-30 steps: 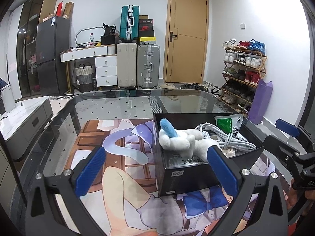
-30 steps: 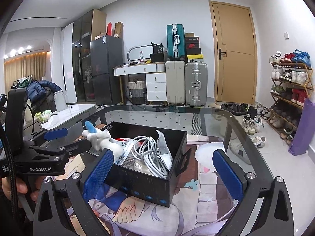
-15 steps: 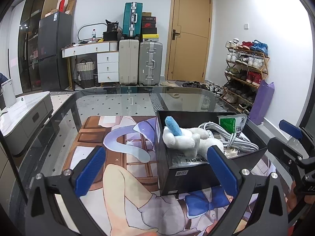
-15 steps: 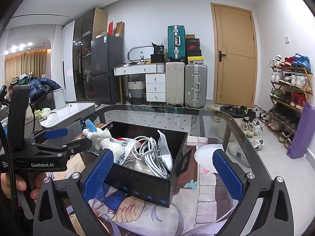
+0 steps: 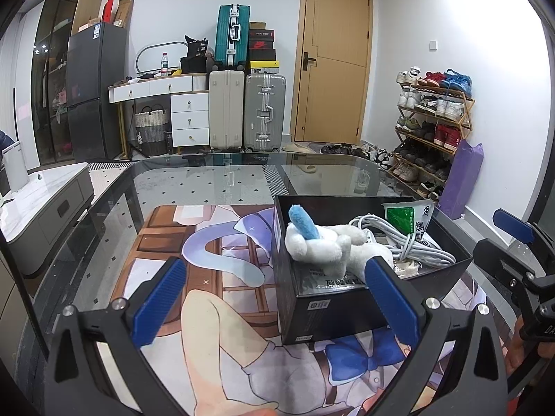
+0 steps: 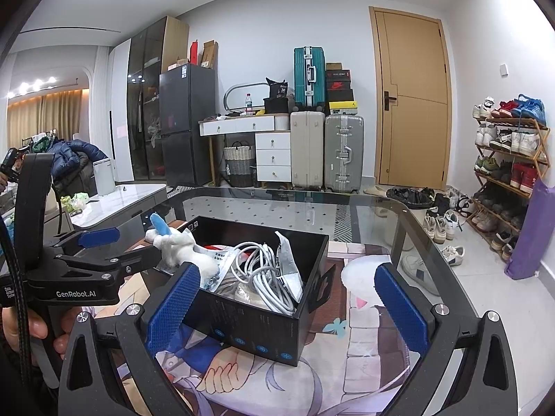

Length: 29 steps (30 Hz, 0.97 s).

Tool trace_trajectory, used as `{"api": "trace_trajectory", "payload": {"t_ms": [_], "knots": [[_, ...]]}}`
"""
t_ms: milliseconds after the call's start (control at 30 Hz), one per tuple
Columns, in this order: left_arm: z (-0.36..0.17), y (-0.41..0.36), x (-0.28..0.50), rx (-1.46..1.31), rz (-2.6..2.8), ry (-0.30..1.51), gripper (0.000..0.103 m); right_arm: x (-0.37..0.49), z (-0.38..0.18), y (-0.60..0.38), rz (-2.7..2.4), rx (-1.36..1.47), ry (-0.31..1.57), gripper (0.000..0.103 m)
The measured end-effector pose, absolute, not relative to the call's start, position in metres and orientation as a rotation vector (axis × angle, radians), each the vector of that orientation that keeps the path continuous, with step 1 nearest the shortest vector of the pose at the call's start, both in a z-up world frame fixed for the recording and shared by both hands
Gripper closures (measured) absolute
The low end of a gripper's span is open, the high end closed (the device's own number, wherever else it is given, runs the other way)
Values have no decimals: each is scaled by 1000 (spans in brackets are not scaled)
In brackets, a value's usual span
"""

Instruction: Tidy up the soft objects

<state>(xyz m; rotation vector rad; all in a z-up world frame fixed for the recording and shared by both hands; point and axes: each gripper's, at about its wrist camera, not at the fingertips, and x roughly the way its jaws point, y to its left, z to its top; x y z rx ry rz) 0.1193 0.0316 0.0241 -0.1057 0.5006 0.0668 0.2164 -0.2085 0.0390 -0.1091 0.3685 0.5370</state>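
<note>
Your right finger [image 5: 392, 298] hides part of the toy [image 5: 322, 246] at the frame's middle right. The box label [image 5: 341, 282] there is too blurry to read.

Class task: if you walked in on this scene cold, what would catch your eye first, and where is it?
First, the white plush toy with a blue ear, draped over the near-left edge of the black box on the glass table. Next, the white cable coiled inside the box. Both open tongs frame it: left, right.
</note>
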Motion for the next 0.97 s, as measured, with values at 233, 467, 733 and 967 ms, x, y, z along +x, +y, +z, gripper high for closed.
{"api": "trace_trajectory", "payload": {"t_ms": [233,467,733,967], "knots": [[24,32,119,-108,68,500,0,217,39,-208,537,-111,372,1],[22,33,119,-106,70,500,0,216,39,-208,538,-109,370,1],[22,32,118,-106,68,498,0,216,39,-207,536,-113,377,1],[21,29,121,-95,66,509,0,218,38,-208,532,-107,382,1]]}}
